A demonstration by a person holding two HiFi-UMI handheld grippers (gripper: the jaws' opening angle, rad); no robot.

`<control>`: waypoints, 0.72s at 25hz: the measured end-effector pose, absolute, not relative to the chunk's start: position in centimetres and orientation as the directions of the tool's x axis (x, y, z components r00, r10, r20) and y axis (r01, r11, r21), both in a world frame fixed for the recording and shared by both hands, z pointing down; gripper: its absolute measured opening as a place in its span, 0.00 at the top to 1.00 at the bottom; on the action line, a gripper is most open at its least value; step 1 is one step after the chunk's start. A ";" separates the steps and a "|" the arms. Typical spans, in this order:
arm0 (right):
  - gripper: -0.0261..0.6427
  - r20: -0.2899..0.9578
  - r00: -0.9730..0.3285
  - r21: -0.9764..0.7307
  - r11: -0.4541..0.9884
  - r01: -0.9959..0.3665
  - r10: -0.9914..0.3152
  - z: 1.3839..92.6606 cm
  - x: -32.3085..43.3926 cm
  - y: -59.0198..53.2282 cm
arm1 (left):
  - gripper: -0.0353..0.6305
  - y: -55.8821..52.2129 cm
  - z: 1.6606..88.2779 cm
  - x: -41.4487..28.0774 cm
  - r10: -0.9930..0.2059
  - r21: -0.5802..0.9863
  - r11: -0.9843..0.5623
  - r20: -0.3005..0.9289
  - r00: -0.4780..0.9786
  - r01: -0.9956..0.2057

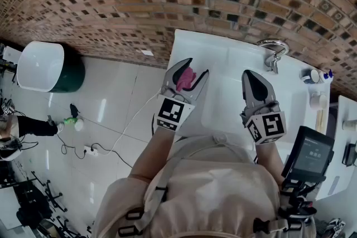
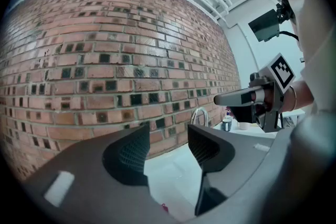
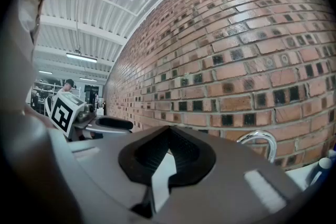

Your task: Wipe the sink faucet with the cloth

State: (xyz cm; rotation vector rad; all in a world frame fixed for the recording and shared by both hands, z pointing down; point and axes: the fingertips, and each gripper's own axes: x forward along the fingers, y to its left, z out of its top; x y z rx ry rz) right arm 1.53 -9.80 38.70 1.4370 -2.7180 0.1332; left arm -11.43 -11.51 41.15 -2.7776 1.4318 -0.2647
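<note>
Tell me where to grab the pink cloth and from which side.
Pinch the bunched middle of the pink cloth, coming straight down from above. It is crumpled, and the left gripper hangs open astride it at the white sink, so closing there probably catches a fold.

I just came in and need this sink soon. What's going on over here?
A person stands at the white sink with a hand-held gripper in each hand. The left hand-held gripper is open over a pink cloth near the sink's left side, with its jaws not closed on it. The right hand-held gripper is shut and empty, short of the faucet at the back. Nothing touches the faucet, so no wiping is happening at this moment.
</note>
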 end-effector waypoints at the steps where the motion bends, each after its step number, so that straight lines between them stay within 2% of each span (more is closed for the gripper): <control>1: 0.98 0.099 -0.564 -0.050 0.562 -0.826 -0.820 38.9 1.3 -9.9 | 0.62 -11.6 42.0 -11.9 -0.809 -0.085 -0.580 0.174 0.561 -0.810; 6: 0.98 0.115 -0.571 -0.060 0.568 -0.821 -0.813 39.8 0.4 -10.4 | 0.51 -11.7 48.7 -14.0 -0.775 -0.058 -0.572 0.366 0.515 -0.819; 12: 0.98 0.137 -0.561 -0.067 0.557 -0.828 -0.817 40.7 0.7 -10.8 | 0.51 -11.0 59.4 -16.6 -0.646 0.002 -0.570 0.617 0.449 -0.822; 18: 0.98 0.158 -0.537 -0.071 0.532 -0.843 -0.829 41.5 1.8 -11.5 | 0.51 -11.0 66.2 -17.8 -0.520 0.027 -0.580 0.757 0.396 -0.814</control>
